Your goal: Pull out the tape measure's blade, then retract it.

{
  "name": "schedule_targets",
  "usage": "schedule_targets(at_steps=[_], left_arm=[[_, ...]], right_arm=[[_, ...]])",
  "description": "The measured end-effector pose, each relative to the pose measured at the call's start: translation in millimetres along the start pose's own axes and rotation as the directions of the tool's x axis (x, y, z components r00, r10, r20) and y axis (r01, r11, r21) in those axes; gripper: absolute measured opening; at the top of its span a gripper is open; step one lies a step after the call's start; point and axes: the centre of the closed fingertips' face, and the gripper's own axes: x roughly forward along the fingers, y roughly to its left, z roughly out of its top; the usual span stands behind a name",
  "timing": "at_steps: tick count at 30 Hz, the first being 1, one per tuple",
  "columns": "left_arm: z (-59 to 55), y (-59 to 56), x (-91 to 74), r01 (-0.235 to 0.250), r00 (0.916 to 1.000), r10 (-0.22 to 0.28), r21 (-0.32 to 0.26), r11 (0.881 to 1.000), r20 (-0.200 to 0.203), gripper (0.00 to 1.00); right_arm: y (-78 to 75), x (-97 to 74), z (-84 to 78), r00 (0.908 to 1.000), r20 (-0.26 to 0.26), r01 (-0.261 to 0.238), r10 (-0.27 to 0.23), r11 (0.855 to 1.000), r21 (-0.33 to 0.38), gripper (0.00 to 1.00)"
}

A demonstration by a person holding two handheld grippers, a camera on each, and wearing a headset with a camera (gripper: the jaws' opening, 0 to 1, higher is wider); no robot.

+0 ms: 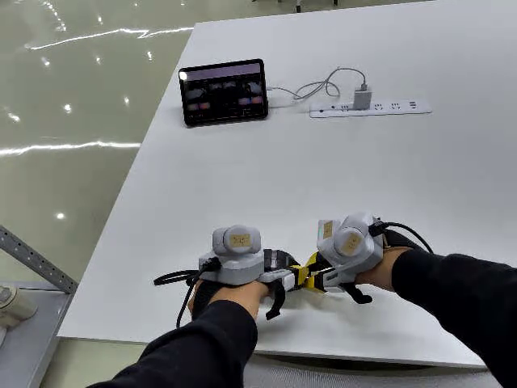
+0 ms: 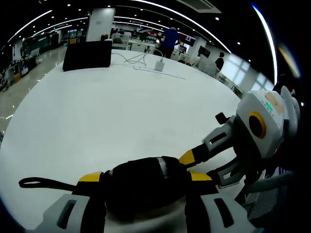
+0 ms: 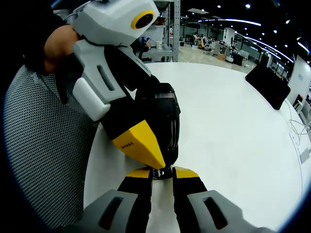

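Big white table (image 1: 323, 162) takes up most of the head view, w/ shiny floor (image 1: 65, 97) off its left edge. At the far end a dark tablet (image 1: 224, 91) is propped up, screen lit. To the right of it lies a white power strip (image 1: 388, 107) w/ a charger (image 1: 362, 99) plugged in and a cable (image 1: 311, 87) looping from it back toward the tablet.

All the action is at the near edge of the table. Both hands are in dark sleeves and the two grippers point at each other, tips nearly meeting.

The left gripper (image 2: 145, 175) has its jaws on either side of the tape measure (image 2: 141, 187), yellow tips against the black case, so it's clamped on the body. The case sits on the table right by the near edge, btw. In the head view it's the black lump (image 1: 283, 260) between the two grippers.

The right gripper (image 3: 162, 173) comes in from the other side w/ its jaws squeezed nearly together, pinching the little metal blade hook (image 3: 160, 171). The hook is right at the mouth of the case, so hardly any blade is showing afaict.

Smallest bit: the tape's black wrist strap (image 2: 43, 183) trails off flat on the table to the left in the left gripper view.
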Motion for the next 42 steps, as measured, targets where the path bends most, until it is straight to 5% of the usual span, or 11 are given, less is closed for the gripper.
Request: schedule_targets(at_steps=[42], left_arm=[[-0.6, -1.0, -0.3, 0.004, 1.0, -0.004, 0.007, 1.0, -0.003, 0.63]], right_arm=[[2.0, 2.5, -0.7, 0.9999, 0.004, -0.013, 0.013, 1.0, 0.022, 0.1]])
